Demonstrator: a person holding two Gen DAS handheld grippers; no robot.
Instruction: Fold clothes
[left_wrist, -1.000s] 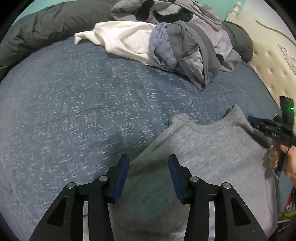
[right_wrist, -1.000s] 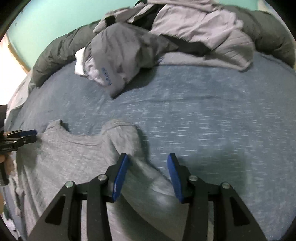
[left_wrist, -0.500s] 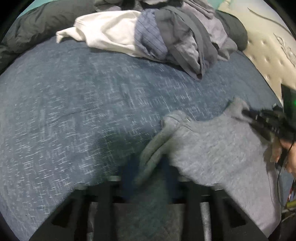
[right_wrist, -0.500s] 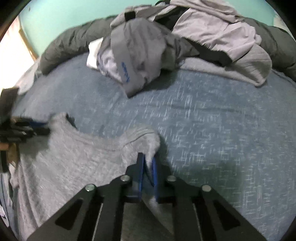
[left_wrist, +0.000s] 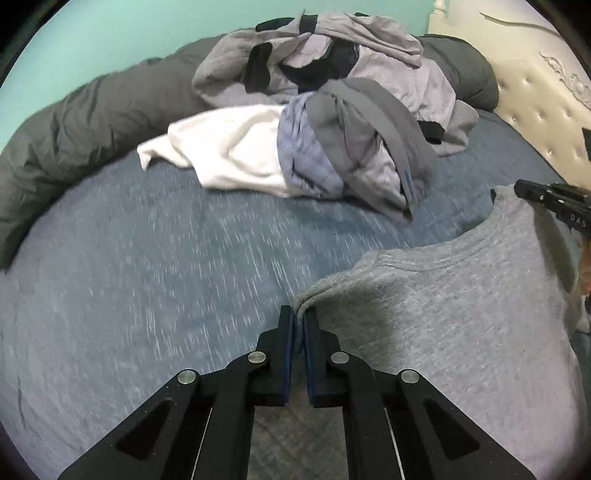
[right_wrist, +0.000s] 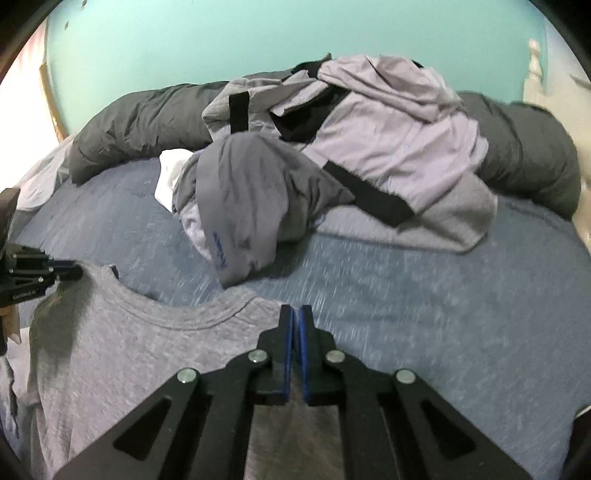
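A grey T-shirt (left_wrist: 461, 314) is held up over the blue bed sheet (left_wrist: 166, 266), its collar toward the clothes pile. My left gripper (left_wrist: 298, 317) is shut on the shirt's left shoulder edge. My right gripper (right_wrist: 295, 314) is shut on the shirt's (right_wrist: 147, 350) other shoulder, beside the collar. Each gripper shows in the other's view, the right gripper (left_wrist: 524, 190) at the far right, the left gripper (right_wrist: 74, 271) at the far left, both pinching the shirt's top corners.
A pile of unfolded clothes (left_wrist: 351, 122) lies at the back of the bed, with a white garment (left_wrist: 229, 147) at its left. A dark grey rolled duvet (left_wrist: 92, 114) runs along the back. A tufted cream headboard (left_wrist: 535, 96) stands at the right.
Both grippers were open over the flat shirt; they closed on its shoulders and have lifted it, and the shirt's top edge now hangs stretched between them.
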